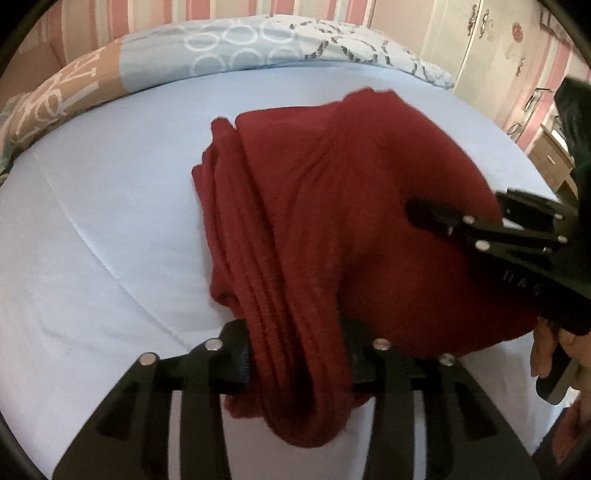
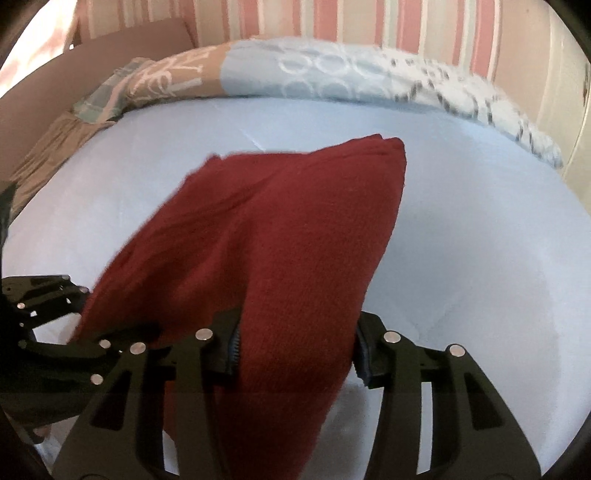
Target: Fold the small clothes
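Observation:
A dark red knitted garment (image 1: 332, 206), folded into several layers, is held over a pale blue bed sheet (image 1: 92, 229). My left gripper (image 1: 299, 362) is shut on its near left edge, the cloth bunched between the jaws. My right gripper (image 2: 295, 354) is shut on the near right edge of the same garment (image 2: 280, 236). The right gripper shows in the left wrist view (image 1: 417, 212), at the right, pinching the cloth. The left gripper shows in the right wrist view (image 2: 79, 332), low at the left. The garment's far end droops toward the sheet.
A rolled patterned duvet (image 1: 258, 44) in blue, tan and white lies along the far edge of the bed. Behind it is a pink striped wall (image 2: 369, 18). A white wardrobe (image 1: 480, 44) and a small wooden drawer unit (image 1: 550, 158) stand at the right.

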A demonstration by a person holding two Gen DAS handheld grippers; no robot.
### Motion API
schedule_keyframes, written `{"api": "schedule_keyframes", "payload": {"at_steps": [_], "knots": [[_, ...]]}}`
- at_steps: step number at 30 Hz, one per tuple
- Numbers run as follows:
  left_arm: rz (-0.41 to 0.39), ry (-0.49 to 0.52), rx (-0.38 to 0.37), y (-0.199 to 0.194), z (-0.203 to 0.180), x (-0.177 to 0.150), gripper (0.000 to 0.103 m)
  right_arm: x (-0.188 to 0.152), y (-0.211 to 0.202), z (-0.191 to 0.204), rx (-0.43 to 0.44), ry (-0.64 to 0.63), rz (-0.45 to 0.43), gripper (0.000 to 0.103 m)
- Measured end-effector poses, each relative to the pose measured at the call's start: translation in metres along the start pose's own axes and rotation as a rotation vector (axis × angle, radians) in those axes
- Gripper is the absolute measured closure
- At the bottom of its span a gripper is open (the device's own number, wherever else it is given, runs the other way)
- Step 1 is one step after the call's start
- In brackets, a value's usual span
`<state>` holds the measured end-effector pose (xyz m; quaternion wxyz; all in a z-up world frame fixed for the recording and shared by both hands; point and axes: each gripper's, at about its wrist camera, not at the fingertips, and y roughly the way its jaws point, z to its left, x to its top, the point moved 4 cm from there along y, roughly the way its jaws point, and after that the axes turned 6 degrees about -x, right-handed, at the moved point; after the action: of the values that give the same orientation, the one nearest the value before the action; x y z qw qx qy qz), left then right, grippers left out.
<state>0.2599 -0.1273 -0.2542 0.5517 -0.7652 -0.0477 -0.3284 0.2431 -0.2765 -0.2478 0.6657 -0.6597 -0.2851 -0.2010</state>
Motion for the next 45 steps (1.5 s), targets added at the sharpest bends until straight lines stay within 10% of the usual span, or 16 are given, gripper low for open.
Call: {"api": "schedule_keyframes", "payload": {"at_steps": [4,11,19,45], "knots": [[-0.013,-0.024,-0.008,0.0,0.013,-0.001,0.031,-0.001,-0.004,-0.005,0.047,0.041,-0.02,0.043],[-0.056,0.009,-0.011,-0.034,0.022,-0.003,0.024,0.005,-0.051,0.006,-0.003,0.0,-0.098,0.006],[-0.085,0.048,0.045,-0.047,0.02,0.003,0.016,-0.025,-0.055,0.027,-0.173,-0.079,-0.003,0.005],[-0.064,0.026,0.155,-0.024,0.043,-0.032,0.002,-0.061,-0.041,0.013,-0.19,0.07,0.047,0.003]]}}
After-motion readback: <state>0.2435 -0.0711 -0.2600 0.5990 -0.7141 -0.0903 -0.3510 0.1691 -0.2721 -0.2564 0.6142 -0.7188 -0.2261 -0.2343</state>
